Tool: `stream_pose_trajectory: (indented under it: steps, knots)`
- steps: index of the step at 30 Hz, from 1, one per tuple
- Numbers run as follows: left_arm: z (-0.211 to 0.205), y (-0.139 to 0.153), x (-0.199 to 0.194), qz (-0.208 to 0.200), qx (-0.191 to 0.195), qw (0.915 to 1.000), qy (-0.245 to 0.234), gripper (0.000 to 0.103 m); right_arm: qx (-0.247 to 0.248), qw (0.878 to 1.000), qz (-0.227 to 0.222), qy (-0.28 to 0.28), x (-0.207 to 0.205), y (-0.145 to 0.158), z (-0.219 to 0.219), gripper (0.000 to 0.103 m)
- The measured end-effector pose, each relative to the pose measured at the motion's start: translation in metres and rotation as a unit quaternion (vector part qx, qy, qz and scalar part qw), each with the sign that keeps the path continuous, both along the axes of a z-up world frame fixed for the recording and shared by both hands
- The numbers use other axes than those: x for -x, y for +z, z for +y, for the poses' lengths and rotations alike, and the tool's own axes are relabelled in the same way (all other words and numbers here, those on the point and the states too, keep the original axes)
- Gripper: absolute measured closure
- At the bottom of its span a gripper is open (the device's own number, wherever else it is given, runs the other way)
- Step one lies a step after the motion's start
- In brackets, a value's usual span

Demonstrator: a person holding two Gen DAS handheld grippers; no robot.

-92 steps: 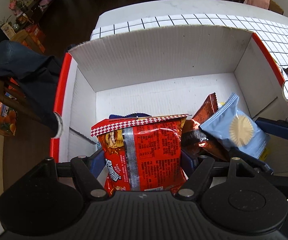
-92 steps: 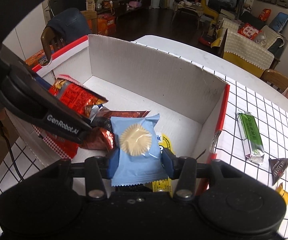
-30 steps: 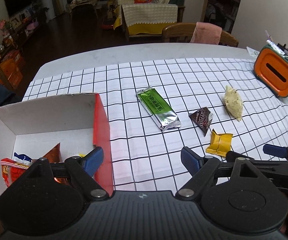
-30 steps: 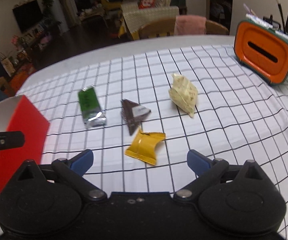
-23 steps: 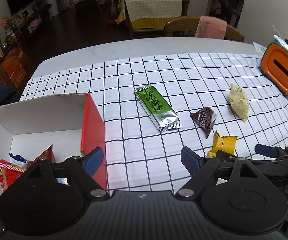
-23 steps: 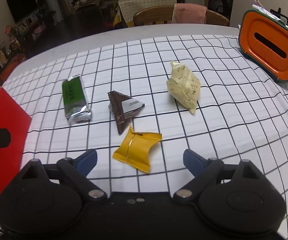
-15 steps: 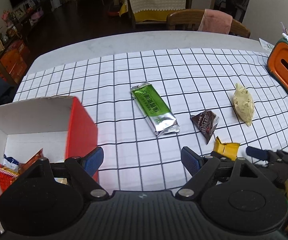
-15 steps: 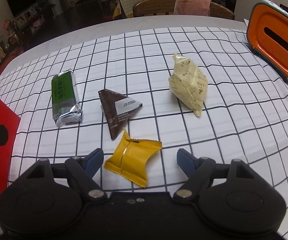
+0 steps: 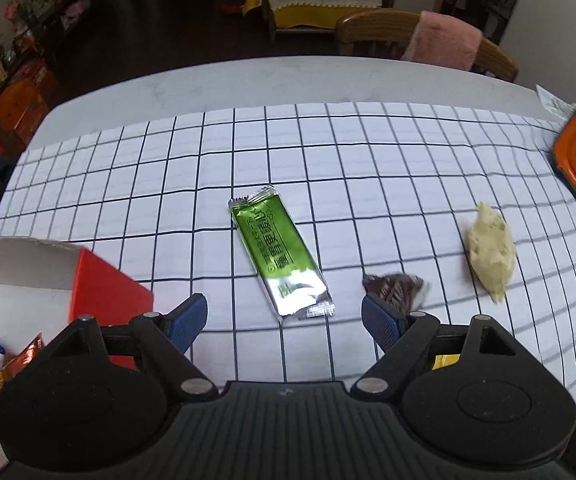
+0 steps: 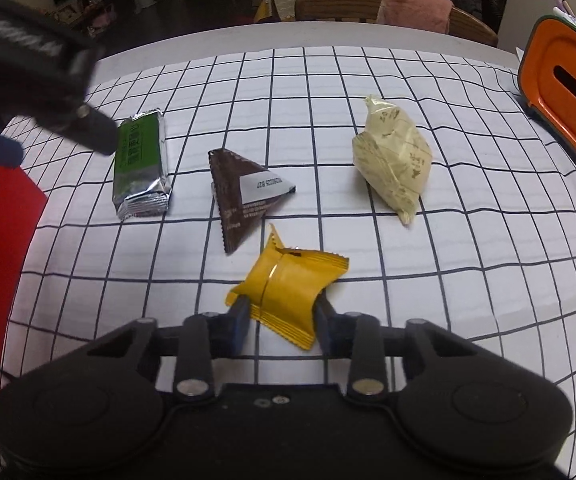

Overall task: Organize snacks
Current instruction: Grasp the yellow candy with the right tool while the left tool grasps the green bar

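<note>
Since a second ago your right gripper [image 10: 281, 317] has dropped onto the yellow pack [image 10: 288, 294] and pinched shut: jaws now clamped on its near half, and the wrapper's buckled up between the pads. Your left gripper [image 9: 284, 322] has slid away from the box [image 9: 106, 293] and now hangs over the green bar [image 9: 281, 261], jaws still wide apart with nothing in them.

So I'd say the yellow one's basically bagged, you just need to lift and carry it to the box. Green bar looks like the left's next target, lined up between the jaws but not touched yet.

Places, going off the yellow pack: the brown triangle [image 10: 244, 194] is just beyond it, the green bar further out to the left, the cream pouch [image 10: 394, 164] beyond to the right, all lying apart on the grid-cloth counter [image 10: 468, 260]. The box sits well off to the left, past the bar, already holding a few packs.

Materials: yellow pack is crinkly film with serrated ends, squashes easily. Bar is glossy foil, flat and long. Triangle is a stiff little foil pyramid. Pouch is puffy and lumpy. Box is corrugated card, red outside, white inside.
</note>
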State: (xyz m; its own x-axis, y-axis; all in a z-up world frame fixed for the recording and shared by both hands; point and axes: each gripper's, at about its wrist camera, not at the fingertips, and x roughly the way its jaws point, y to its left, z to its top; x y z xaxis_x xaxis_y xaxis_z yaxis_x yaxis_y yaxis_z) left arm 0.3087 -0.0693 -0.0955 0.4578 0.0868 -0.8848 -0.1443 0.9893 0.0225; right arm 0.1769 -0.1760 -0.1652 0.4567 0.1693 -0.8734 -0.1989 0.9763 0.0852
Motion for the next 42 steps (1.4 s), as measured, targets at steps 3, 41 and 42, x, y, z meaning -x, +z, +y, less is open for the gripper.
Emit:
stream_pose_trajectory:
  steps: [3,41,42]
  knots:
    - [0.006,-0.009,-0.016,0.009,0.006,0.9998,0.014,0.018,-0.008,1.000,-0.003,0.012,0.002,0.000,-0.009,0.079]
    - [0.022,-0.098,-0.124,0.046,0.010,0.9971,0.060,0.052,-0.021,0.995,-0.002,-0.102,-0.022,-0.002,-0.028,0.064]
    - [0.019,-0.097,-0.125,0.046,0.007,0.9974,0.055,0.056,-0.020,0.995,-0.005,-0.100,-0.021,-0.002,-0.029,0.064]
